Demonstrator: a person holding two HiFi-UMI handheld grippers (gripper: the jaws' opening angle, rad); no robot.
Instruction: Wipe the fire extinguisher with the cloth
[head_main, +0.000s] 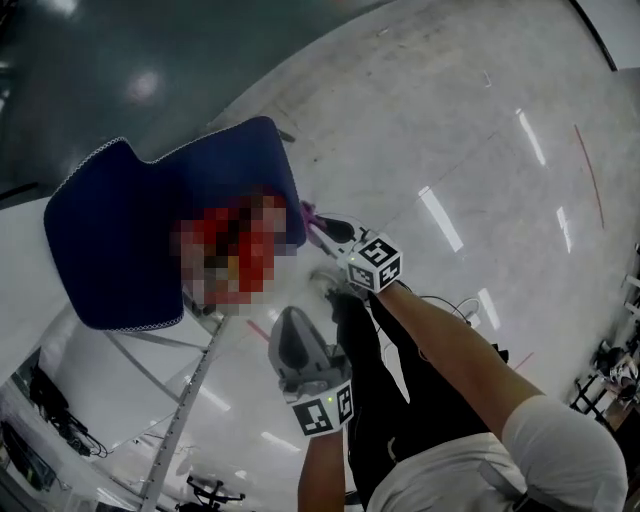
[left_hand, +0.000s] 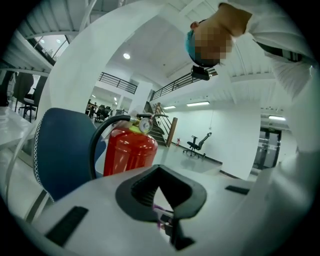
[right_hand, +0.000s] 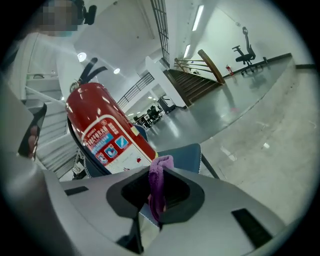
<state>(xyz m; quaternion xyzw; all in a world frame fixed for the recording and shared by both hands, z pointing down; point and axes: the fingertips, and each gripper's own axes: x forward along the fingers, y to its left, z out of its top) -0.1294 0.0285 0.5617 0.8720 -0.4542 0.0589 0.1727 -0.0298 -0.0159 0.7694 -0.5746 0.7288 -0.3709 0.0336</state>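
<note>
The red fire extinguisher (left_hand: 127, 150) stands on a blue padded chair (head_main: 110, 240); in the head view a mosaic patch covers most of it. In the right gripper view the fire extinguisher (right_hand: 107, 132) shows its label, leaning close ahead at the left. My right gripper (right_hand: 157, 195) is shut on a purple cloth (right_hand: 159, 182), which hangs folded between the jaws. From the head view, the right gripper (head_main: 322, 232) holds the cloth (head_main: 310, 215) just right of the chair's edge. My left gripper (head_main: 290, 338) sits lower, jaws together, nothing in them, a short way from the extinguisher.
A polished grey floor (head_main: 480, 150) spreads all round the chair. The chair's metal legs (head_main: 185, 400) run down to the lower left. Stairs (right_hand: 195, 80) and an office chair (left_hand: 196, 146) stand far off. The person's dark trousers (head_main: 400, 400) are below the grippers.
</note>
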